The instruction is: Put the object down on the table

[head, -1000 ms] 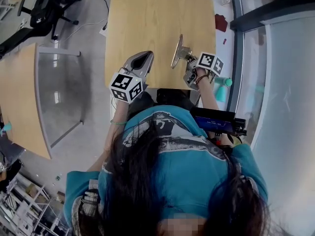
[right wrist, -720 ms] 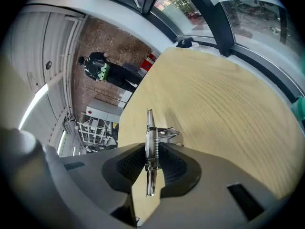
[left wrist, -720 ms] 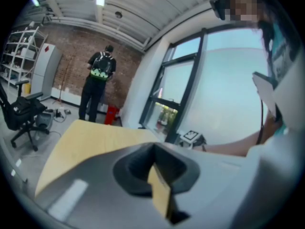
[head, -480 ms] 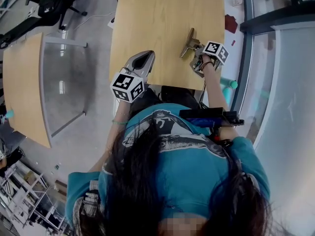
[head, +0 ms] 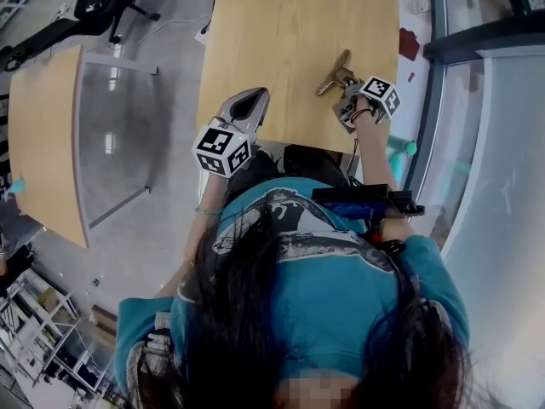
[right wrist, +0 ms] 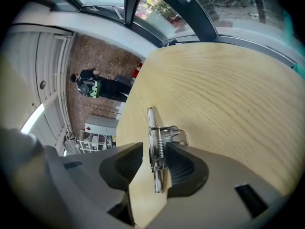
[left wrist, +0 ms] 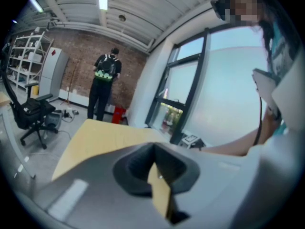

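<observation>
Right gripper point(right wrist: 153, 162) lowered spring tool point(right wrist: 153, 128) onto table point(head: 281, 41); jaws just parting, tool loose between them. Withdraw straight. Left gripper point(left wrist: 153, 151) closed, empty.

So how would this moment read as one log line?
right gripper: jaws just opening, clip between them | clip: down at table, contact unclear | left gripper: shut, empty

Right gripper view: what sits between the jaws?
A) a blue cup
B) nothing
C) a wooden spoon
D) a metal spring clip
D: a metal spring clip stands between the jaws of the right gripper, which have just been opening, with the wooden table beyond.
</observation>
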A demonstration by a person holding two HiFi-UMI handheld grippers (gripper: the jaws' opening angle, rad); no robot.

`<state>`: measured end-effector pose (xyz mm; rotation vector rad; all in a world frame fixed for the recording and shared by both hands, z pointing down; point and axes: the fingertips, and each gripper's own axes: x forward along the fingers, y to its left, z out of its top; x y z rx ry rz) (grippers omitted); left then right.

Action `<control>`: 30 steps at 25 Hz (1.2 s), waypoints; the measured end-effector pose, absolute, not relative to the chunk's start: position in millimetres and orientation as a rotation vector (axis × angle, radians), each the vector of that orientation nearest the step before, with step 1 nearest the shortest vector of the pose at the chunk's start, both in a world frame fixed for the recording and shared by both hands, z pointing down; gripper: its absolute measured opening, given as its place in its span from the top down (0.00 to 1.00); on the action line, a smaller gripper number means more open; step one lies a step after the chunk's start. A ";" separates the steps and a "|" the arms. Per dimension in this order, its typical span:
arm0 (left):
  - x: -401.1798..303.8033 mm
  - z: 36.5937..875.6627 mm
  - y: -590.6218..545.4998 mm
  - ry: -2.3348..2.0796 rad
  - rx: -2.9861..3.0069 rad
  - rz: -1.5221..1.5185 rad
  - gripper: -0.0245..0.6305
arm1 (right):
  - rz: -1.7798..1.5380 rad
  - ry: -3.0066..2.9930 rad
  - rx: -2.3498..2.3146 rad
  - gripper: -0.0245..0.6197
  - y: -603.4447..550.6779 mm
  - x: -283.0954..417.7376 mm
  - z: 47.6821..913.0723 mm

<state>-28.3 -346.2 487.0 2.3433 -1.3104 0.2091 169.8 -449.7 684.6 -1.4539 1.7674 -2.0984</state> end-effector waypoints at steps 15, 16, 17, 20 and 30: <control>-50.3 484.2 -324.3 -1.214 2.394 0.194 0.96 | -1.942 1.818 -1.431 0.71 -383.6 159.4 621.5; -49.0 485.2 -324.5 -1.197 2.402 0.196 0.96 | -1.925 1.821 -1.425 0.71 -380.2 158.6 615.9; -48.2 486.0 -324.4 -1.183 2.409 0.196 0.96 | -1.906 1.825 -1.419 0.71 -376.6 157.2 610.3; -52.9 484.4 -316.4 -1.143 2.435 0.195 0.96 | -1.853 1.826 -1.381 0.71 -359.2 143.8 590.4; -92.2 485.8 -260.3 -1.016 2.494 0.212 0.96 | -1.718 1.835 -1.262 0.72 -285.6 72.3 536.9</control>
